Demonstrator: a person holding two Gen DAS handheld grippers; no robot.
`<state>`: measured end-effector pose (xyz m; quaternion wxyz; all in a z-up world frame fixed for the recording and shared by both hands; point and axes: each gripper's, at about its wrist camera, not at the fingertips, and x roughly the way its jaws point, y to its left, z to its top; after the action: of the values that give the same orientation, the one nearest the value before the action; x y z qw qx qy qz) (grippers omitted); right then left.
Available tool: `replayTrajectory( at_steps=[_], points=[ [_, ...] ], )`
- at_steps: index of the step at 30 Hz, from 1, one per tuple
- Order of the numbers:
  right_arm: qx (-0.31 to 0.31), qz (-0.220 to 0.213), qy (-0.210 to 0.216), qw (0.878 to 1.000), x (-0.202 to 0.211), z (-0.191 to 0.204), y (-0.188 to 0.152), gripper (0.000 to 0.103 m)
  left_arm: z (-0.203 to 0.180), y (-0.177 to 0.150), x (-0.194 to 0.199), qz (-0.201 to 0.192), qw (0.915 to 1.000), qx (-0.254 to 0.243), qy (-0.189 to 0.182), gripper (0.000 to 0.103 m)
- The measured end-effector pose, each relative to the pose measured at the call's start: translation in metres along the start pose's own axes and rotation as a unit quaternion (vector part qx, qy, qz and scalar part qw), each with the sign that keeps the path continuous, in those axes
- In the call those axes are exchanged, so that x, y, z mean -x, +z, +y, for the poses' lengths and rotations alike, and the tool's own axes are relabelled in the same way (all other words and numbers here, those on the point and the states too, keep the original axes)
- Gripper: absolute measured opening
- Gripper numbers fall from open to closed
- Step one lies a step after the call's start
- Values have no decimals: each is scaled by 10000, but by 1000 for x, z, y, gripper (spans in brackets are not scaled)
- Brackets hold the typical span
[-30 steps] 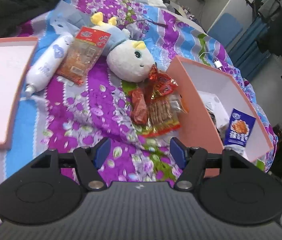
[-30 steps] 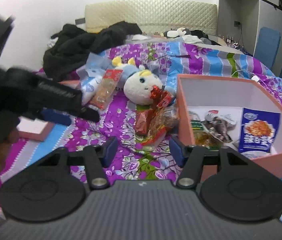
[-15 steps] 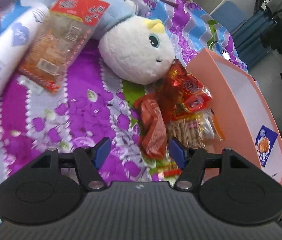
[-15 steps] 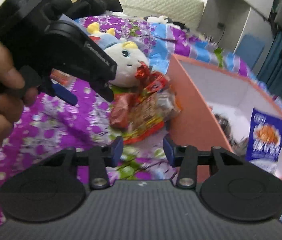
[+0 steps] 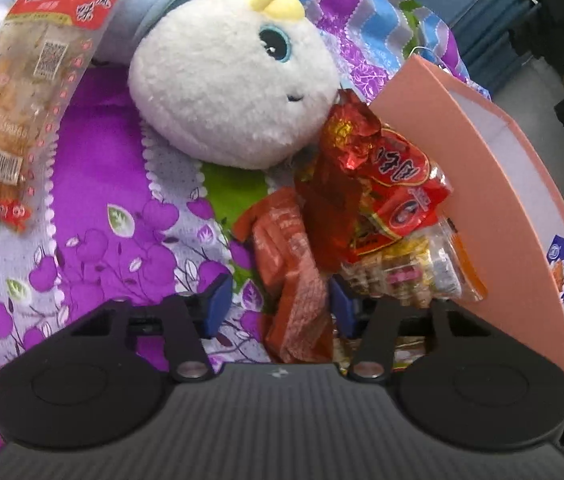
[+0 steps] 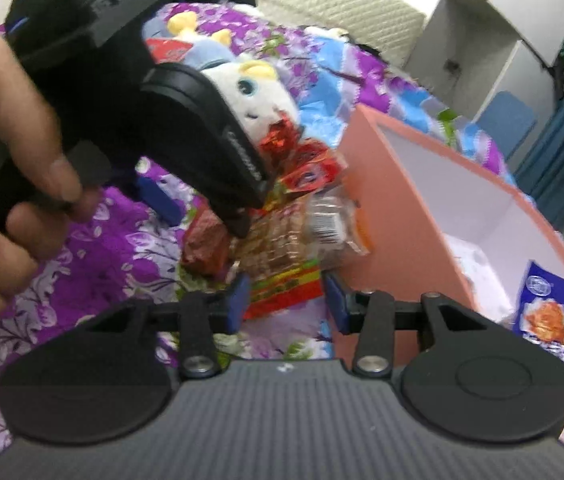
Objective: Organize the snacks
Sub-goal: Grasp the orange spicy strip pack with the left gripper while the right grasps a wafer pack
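A pile of snack packets lies on the bed against the pink box [image 5: 494,184]. My left gripper [image 5: 279,306] is open, its fingers on either side of a dark red packet [image 5: 298,280]. A shiny red packet [image 5: 386,184] and a clear cracker bag [image 5: 414,276] lie beside it. My right gripper [image 6: 284,300] is open, just in front of a red-green-yellow packet [image 6: 282,288] under the cracker bag [image 6: 302,236]. The left gripper's body [image 6: 201,128] hangs over the pile in the right wrist view. A blue packet [image 6: 550,316] stands inside the box [image 6: 386,208].
A white plush toy [image 5: 221,92] lies just beyond the pile. A long clear snack pack with a red label [image 5: 29,80] lies to the left on the purple floral bedspread [image 5: 93,240]. A headboard and cupboards [image 6: 494,4] stand behind.
Both grippers have moved in close to the snack pile. The left gripper now straddles the dark red packet. The right gripper has narrowed and come down toward the pile's near edge.
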<state>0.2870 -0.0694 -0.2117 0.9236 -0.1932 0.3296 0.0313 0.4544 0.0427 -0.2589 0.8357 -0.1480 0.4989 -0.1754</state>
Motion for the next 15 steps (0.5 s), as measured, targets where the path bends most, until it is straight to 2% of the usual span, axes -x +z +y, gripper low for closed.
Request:
replayTrajectory(
  at_steps=[2,6,15],
  points=[
    [-31,-11,75,10000,0,-4,1,19,-1,3,1,17,10000,-20,-57,41],
    [-189,27,274,9994,7,-12,3,5,-6,4,11,-11,9997,-166,155,34],
    [-484,7,779,9958,51,-19,0,3,-10,-21,64,-177,9984,-47,532,33]
  ],
)
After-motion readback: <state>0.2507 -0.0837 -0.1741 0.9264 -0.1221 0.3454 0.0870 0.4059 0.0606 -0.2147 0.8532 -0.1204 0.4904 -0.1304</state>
